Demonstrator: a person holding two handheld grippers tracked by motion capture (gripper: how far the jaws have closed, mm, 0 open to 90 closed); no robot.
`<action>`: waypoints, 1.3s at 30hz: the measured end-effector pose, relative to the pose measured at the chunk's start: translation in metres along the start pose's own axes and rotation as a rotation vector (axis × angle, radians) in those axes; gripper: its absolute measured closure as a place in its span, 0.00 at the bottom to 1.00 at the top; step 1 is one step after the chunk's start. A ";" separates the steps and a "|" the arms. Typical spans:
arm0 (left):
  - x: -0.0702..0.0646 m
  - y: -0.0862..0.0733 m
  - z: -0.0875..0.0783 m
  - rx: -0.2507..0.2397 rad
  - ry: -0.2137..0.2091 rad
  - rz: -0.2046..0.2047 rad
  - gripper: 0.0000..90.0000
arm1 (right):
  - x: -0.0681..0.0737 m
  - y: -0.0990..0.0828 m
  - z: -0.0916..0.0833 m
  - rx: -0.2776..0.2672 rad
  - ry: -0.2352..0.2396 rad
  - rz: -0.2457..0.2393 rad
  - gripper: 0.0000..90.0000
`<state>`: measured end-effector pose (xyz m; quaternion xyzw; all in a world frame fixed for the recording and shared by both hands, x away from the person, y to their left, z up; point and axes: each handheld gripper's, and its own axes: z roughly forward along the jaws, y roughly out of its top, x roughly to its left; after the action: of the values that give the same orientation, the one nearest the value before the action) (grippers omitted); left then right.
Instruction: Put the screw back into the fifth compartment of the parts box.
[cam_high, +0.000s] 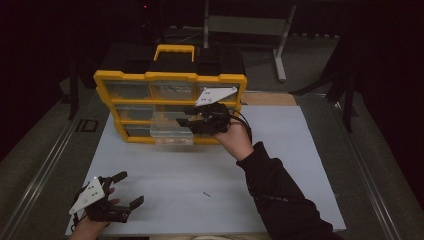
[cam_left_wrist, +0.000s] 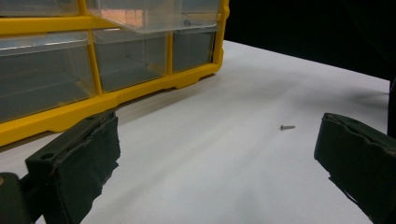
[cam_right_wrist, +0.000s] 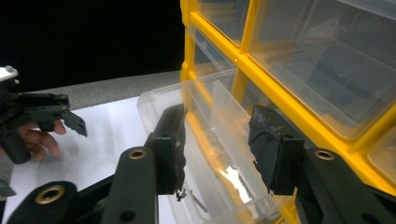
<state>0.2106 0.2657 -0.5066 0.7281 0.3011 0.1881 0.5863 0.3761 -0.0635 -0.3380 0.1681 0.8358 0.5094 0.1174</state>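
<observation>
Looks mid-job: clear drawer is pulled out of the yellow organizer, and the right gripper has its jaws spread over it, holding nothing as far as I can tell. One screw lies on the white table, long axis roughly across the left gripper view, head end unclear. Left gripper is spread wide, idle near the table's front edge. Pickup and drop-in likely remain.

The yellow cabinet with its pulled-out clear drawer blocks the far left part of the white surface, while the near and right parts lie open, with a small screw lying in the middle.
</observation>
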 end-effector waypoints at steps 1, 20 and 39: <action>0.000 0.000 0.000 0.000 -0.002 -0.002 0.01 | 0.001 0.000 -0.002 0.000 -0.001 0.001 0.59; 0.000 0.000 0.000 0.003 -0.004 0.000 0.01 | 0.018 -0.039 -0.028 0.002 0.006 0.062 0.35; -0.001 0.000 0.000 0.000 -0.004 0.000 0.01 | 0.044 -0.106 -0.022 0.053 0.051 0.114 0.33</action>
<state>0.2105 0.2650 -0.5065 0.7286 0.3000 0.1863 0.5869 0.3104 -0.1089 -0.4234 0.2052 0.8408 0.4971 0.0623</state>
